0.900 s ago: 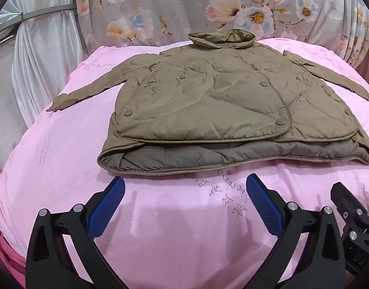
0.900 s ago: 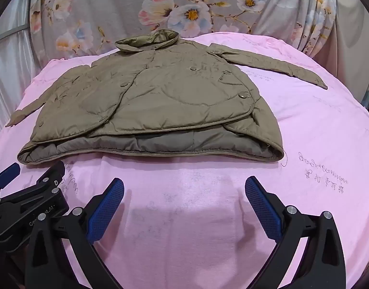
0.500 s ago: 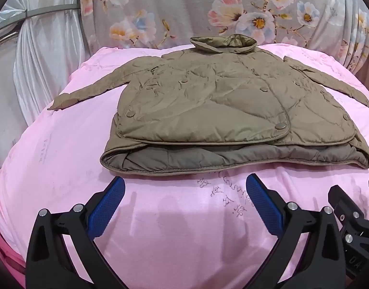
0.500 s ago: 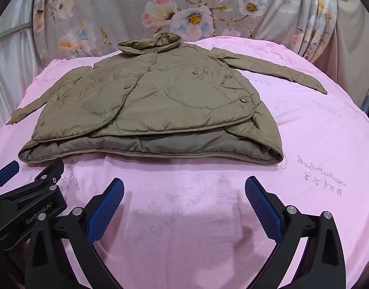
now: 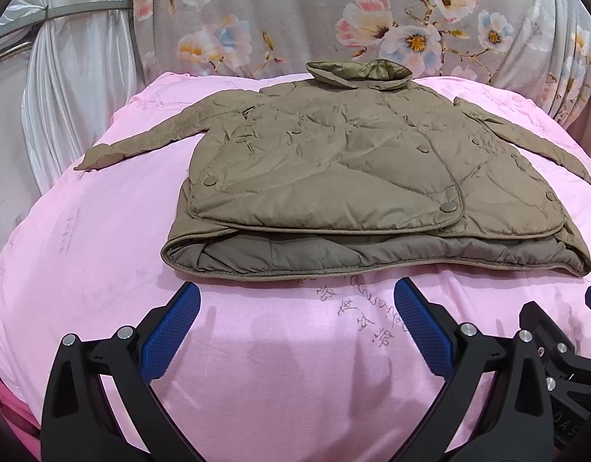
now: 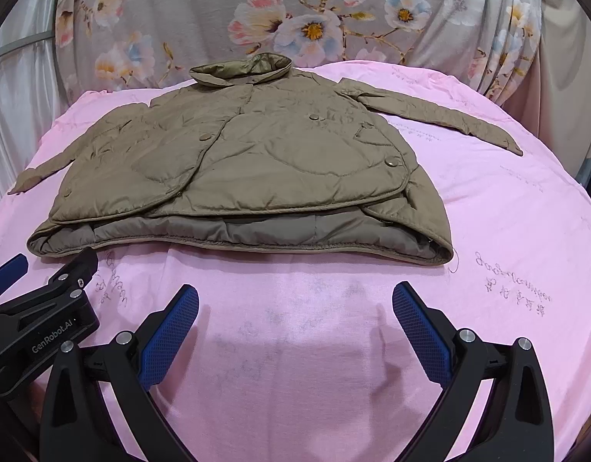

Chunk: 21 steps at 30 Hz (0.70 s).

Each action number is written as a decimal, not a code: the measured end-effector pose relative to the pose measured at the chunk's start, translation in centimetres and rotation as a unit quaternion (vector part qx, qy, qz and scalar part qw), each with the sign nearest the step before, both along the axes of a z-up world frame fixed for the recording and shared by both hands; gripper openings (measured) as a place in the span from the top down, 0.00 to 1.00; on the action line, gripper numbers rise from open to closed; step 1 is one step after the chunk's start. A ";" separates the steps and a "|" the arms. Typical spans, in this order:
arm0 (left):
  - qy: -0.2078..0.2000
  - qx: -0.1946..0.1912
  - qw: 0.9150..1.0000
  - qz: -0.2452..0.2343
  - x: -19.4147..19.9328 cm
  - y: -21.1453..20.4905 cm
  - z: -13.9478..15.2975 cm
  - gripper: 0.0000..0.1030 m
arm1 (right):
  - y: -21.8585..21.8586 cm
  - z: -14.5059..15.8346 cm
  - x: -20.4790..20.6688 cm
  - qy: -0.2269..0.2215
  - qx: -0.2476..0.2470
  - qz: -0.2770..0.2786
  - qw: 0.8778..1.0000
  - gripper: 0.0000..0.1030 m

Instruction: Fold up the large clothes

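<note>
Left sleeve [image 5: 141, 146]: stretched out flat toward the left edge of the pink sheet [image 5: 103, 269], cuff pointing left and a little toward the camera; far from both pairs of fingers.
Left gripper [image 5: 295, 319]: blue fingers [image 5: 168, 331] spread wide, nothing between them; hovering over bare sheet just short of the hem, facing its left half.
Jacket [image 5: 353, 165]: olive quilted, front side up on the bed, collar [image 5: 359, 71] at the far end, hem [image 5: 295, 265] nearest; long axis across the view, from cuff to cuff.
Hem corner nearest left gripper: ahead and slightly left of its fingers, close but not touching.
Right gripper [image 6: 295, 319]: fingers [image 6: 422, 331] likewise spread wide and empty; over bare sheet, facing the hem's right half.
Right sleeve [image 6: 442, 115]: angled away to the far right, well apart from the fingers.
Nearer hand: each nearer its own side; likely next step a sleeve folded inward, left for left, right for right.
</note>
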<state>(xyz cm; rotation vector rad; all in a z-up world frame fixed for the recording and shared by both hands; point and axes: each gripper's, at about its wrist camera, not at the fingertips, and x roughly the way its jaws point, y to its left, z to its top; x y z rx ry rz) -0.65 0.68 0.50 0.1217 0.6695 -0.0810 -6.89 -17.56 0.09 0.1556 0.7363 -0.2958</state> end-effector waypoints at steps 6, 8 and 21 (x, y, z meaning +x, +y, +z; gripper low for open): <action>0.000 -0.003 1.000 -0.002 -0.2 -0.4 0.1 0.05 | 0.0 0.0 -0.1 0.000 -0.001 0.000 1.000 0.05; 0.001 -0.001 1.000 -0.001 0.0 -0.1 0.1 0.05 | 0.0 0.0 -0.1 0.001 -0.002 0.000 1.000 0.05; 0.000 -0.002 1.000 -0.001 0.0 -0.1 0.1 0.05 | 0.0 0.0 -0.2 0.001 -0.006 0.000 1.000 0.05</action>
